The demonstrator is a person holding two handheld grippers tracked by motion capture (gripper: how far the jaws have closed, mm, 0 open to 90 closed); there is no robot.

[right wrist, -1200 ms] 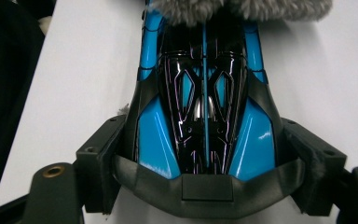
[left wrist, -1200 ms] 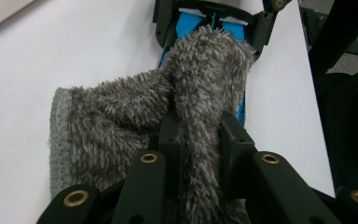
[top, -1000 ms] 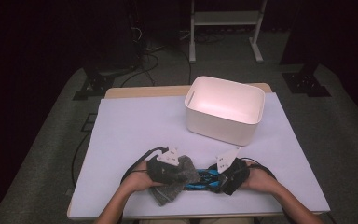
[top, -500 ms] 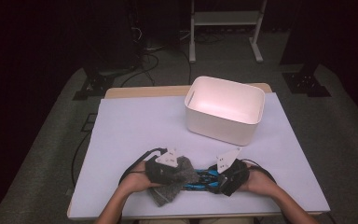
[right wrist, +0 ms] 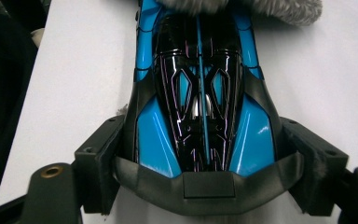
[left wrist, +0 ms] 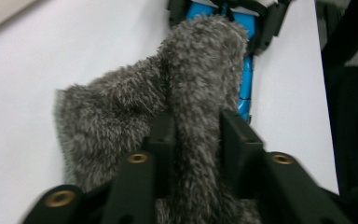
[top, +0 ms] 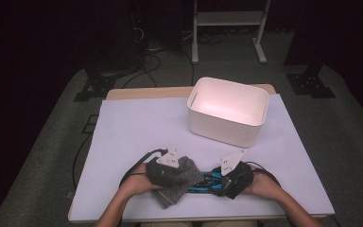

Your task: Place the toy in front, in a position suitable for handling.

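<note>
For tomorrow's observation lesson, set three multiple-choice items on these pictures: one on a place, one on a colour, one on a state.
1. Where is the white bin?
A. far right part of the table
B. near left corner
C. on the floor

2. What colour is the toy car?
A. red and white
B. blue and black
C. all yellow

3. What does the left gripper have between its jaws?
A. nothing
B. the bin's rim
C. the grey cloth

Answers:
1 A, the high view shows it far and to the right.
2 B, the right gripper view shows blue sides and a black top.
3 C, the left gripper view shows the cloth pinched between both jaws.
</note>
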